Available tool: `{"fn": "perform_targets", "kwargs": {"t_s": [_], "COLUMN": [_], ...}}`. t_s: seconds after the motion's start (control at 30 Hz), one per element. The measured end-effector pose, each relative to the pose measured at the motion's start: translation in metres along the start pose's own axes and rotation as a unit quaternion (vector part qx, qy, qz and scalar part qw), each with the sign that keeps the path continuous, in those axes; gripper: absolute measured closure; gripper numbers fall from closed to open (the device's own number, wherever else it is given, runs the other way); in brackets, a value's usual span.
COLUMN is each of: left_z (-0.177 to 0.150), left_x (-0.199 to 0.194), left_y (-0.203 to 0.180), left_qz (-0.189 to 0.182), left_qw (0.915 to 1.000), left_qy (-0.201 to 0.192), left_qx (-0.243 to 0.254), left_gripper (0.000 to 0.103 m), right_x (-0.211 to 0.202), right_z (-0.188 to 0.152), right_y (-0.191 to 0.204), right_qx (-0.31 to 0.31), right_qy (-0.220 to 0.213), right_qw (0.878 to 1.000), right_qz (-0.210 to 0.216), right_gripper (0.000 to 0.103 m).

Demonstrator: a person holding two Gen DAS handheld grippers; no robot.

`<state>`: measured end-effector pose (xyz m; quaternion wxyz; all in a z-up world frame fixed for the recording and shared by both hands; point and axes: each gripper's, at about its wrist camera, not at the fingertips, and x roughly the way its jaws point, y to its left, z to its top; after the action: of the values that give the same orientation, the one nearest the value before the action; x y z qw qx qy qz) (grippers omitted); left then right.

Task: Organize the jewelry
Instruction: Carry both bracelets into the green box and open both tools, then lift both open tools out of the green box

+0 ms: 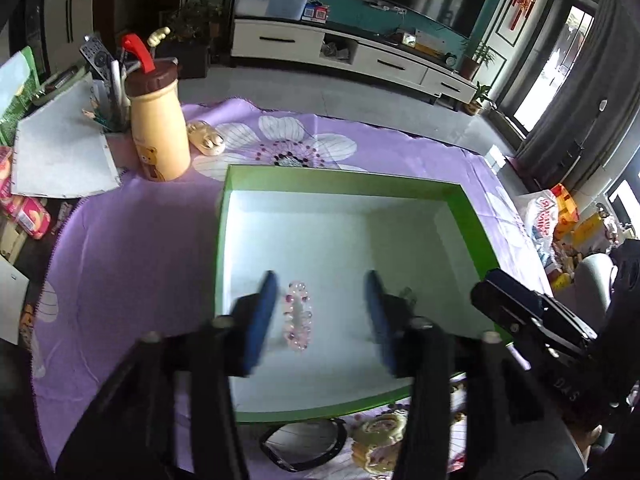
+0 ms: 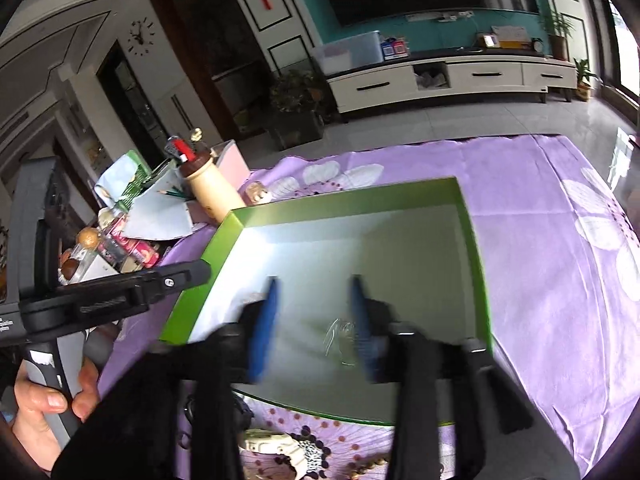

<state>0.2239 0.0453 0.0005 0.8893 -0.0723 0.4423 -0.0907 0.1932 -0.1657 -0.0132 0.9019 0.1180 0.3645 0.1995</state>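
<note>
I have both grippers over the green box, which sits open on the purple floral tablecloth.

Left gripper: its two blue fingers stand well apart and clamp nothing. The pink beaded bracelet lies on the white floor of the box between them, nearer the left finger; I cannot tell whether it touches that finger.

Right gripper: its fingers are likewise spread, with nothing held. A clear, glassy piece of jewelry lies on the box floor just beside the right-hand finger; the picture is too blurred for me to name it more closely.

In the right wrist view, the left hand grips the left unit's handle at the box's left edge.

Outside the box, at its near edge, I note a black bangle and a gold-toned ornament on the cloth. Beyond the far left corner stands a cream bear-print bottle with a brown cap, a pen holder and a small gold trinket beside it.
</note>
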Motion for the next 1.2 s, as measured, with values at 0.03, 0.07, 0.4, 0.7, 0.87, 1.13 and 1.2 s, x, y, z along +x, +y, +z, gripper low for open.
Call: {"fn": "perform_targets", "kwargs": {"t_s": [0.03,0.07,0.4,0.7,0.87,1.13,1.2], "left_z": [-0.002,-0.005,-0.045,-0.106,-0.137,-0.172,-0.180], "left_x": [-0.002,-0.004,-0.042,-0.072,-0.075,-0.082,-0.083], "left_y": [0.001,0.003,0.013,0.019,0.023,0.020,0.020], "left_qz": [0.004,0.003,0.007,0.014,0.014,0.010,-0.003], "left_qw": [1.0000,1.0000,0.9997,0.9996,0.9997,0.9990,0.9987], "left_qy": [-0.004,-0.005,-0.022,-0.015,0.004,0.014,0.016], "left_qx": [0.002,0.001,0.003,0.017,0.017,0.042,0.048], "left_gripper": [0.046,0.041,0.019,0.016,0.016,0.016,0.016], "right_x": [-0.003,-0.002,-0.042,-0.079,-0.089,-0.093,-0.090], "right_z": [-0.003,-0.004,-0.032,-0.079,-0.109,-0.145,-0.153], "right_y": [-0.002,-0.003,0.000,0.006,0.010,0.024,0.032], "right_qx": [0.001,0.002,-0.001,-0.021,-0.023,-0.039,-0.048], "right_qy": [-0.003,-0.003,-0.011,0.020,0.043,0.074,0.085], "right_qw": [1.000,1.000,1.000,0.999,0.998,0.996,0.995], "right_qz": [0.000,0.000,0.006,-0.023,-0.036,-0.023,-0.014], "right_gripper": [0.056,0.056,0.050,0.049,0.049,0.049,0.049]}}
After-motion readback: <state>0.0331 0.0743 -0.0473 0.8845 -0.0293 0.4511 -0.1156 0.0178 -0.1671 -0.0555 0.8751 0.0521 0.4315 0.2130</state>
